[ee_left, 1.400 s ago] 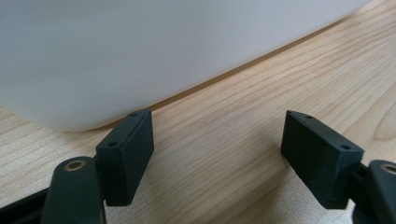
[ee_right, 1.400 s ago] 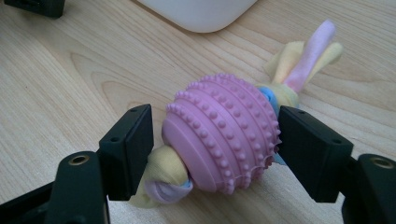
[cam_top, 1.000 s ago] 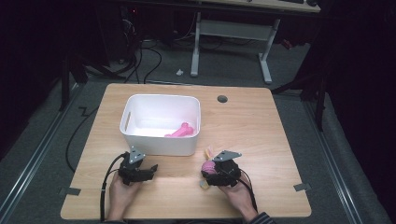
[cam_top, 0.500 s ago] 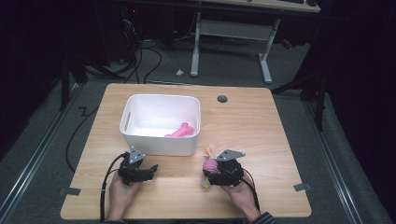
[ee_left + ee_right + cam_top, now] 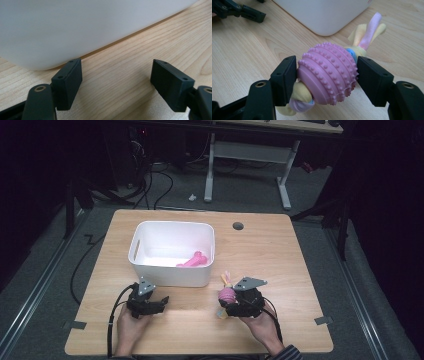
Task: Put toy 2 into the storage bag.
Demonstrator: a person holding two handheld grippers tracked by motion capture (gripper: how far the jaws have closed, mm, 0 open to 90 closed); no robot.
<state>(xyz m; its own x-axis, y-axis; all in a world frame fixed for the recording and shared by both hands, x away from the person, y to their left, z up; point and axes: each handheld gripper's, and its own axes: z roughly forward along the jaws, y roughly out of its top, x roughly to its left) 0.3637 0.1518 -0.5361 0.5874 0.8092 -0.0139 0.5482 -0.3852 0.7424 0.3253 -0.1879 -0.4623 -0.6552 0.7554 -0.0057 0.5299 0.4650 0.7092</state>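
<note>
A pink knobbly ball toy (image 5: pixel 328 72) with yellow, pink and blue fabric tails sits between the jaws of my right gripper (image 5: pixel 327 80), which is shut on it. In the high view this toy (image 5: pixel 227 294) and the right gripper (image 5: pixel 231 304) are just right of the near right corner of the white bin (image 5: pixel 145 232). I cannot tell whether the toy touches the table. My left gripper (image 5: pixel 156 303) is open and low over the table in front of the bin. Its jaws (image 5: pixel 117 77) hold nothing and face the bin wall (image 5: pixel 87 25).
A pink bone-shaped toy (image 5: pixel 193 260) lies inside the bin. A round cable hole (image 5: pixel 238 226) is in the wooden table (image 5: pixel 280 265) at the back. The left gripper (image 5: pixel 239 11) shows far off in the right gripper view. Beyond the table stands a desk frame (image 5: pixel 247 155).
The right gripper has shifted slightly with the ball toy in it, and the toy's tails now point more toward the bin. The left gripper has stayed put.
</note>
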